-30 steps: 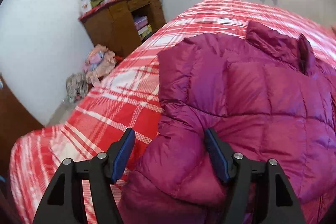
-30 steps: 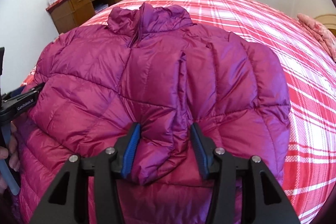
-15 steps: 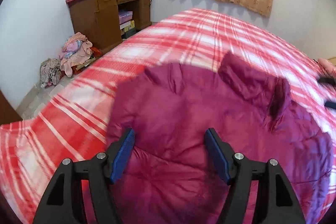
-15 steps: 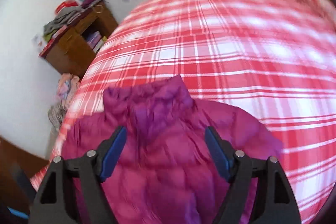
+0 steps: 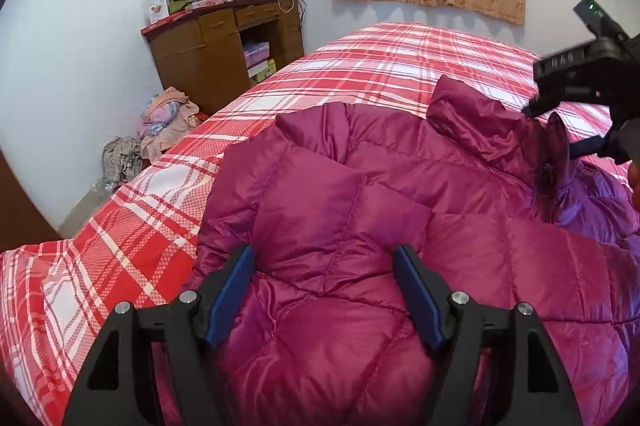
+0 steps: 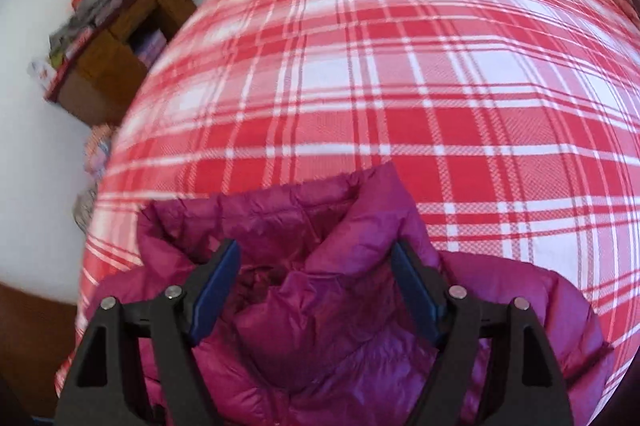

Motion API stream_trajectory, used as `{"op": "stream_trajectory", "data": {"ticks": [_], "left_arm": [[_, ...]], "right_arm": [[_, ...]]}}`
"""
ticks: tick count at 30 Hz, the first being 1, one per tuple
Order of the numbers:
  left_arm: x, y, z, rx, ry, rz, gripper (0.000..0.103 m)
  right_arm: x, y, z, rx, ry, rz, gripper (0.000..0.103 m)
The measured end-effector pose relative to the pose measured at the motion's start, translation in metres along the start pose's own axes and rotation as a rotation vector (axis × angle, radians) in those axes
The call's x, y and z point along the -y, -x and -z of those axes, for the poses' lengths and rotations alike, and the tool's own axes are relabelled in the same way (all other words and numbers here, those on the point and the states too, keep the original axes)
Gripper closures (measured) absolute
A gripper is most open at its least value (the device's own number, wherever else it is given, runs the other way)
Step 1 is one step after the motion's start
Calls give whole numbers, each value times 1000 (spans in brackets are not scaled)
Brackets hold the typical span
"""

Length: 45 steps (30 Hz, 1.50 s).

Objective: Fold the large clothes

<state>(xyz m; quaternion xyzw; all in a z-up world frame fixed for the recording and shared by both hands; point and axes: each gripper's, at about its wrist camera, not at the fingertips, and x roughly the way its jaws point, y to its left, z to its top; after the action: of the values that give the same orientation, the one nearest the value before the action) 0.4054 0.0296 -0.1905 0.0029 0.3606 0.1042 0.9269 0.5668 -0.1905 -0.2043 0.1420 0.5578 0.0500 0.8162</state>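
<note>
Left wrist: L gripper [image 5: 324, 290] now open over magenta quilted puffer jacket [image 5: 400, 210], sleeves folded in; R gripper [image 6: 316, 286] open, moved to collar [image 6: 320, 226]. Next: fold lengthwise.

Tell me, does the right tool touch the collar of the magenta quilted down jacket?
Cannot tell. In the right wrist view the open right tool frames the jacket collar, but contact is unclear.
</note>
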Motion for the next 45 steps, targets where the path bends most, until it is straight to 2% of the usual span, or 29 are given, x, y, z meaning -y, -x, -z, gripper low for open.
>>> {"op": "stream_trajectory", "data": {"ticks": [2,4,6,9,12,13,14,17,19,20,22,26,27,30,32,34,37,39,41,42,44,45], "left_arm": [[0,-1,0,-1,4,3,29],[-1,-1,0,-4,11,9,29],[-1,-3,0,-7,17,15,29],[-3,-2,0,-7,17,15,29],[-7,-2,0,-10,24,23,29],[-6,-2,0,-11,26,26,29],[-7,-2,0,-12,27,29,29],[-8,-3,0,-14,28,36,29],[-9,1,0,-17,20,47,29],[-10,5,-1,-17,10,53,29],[-9,16,-9,-15,-15,81,29],[10,39,-59,30,-36,193,28],[21,39,-76,22,-54,229,24],[65,16,-122,-67,-127,313,23],[94,-11,-145,-136,-163,298,22],[112,-32,-154,-206,-163,292,23],[133,-62,-156,-319,-136,324,23],[144,-75,-149,-380,-121,287,23],[146,-82,-141,-403,-125,234,23],[145,-81,-138,-394,-139,204,24],[138,-74,-133,-364,-156,177,54],[131,-69,-129,-365,-161,183,76]], "right_arm": [[2,-1,4,-26,10,5,63],[12,10,9,-31,-11,-18,84],[19,24,17,-21,-6,-25,87],[30,45,40,-6,37,21,90],[53,47,65,-12,7,35,90],[61,43,71,-17,-13,42,93],[70,36,78,-19,-38,41,103],[87,37,100,121,-36,-18,103],[81,39,118,242,28,16,103],[76,40,122,271,52,54,103],[69,40,120,279,74,95,103],[70,40,118,291,70,86,103],[70,41,119,294,67,82,103],[72,40,120,299,61,74,103],[72,40,121,301,58,68,103],[74,41,123,304,51,57,103],[76,43,125,307,41,40,103],[78,43,125,310,33,28,103],[80,43,125,310,24,15,103],[80,42,125,310,21,10,103],[80,42,125,310,17,5,103],[80,42,124,310,16,5,103]]}}
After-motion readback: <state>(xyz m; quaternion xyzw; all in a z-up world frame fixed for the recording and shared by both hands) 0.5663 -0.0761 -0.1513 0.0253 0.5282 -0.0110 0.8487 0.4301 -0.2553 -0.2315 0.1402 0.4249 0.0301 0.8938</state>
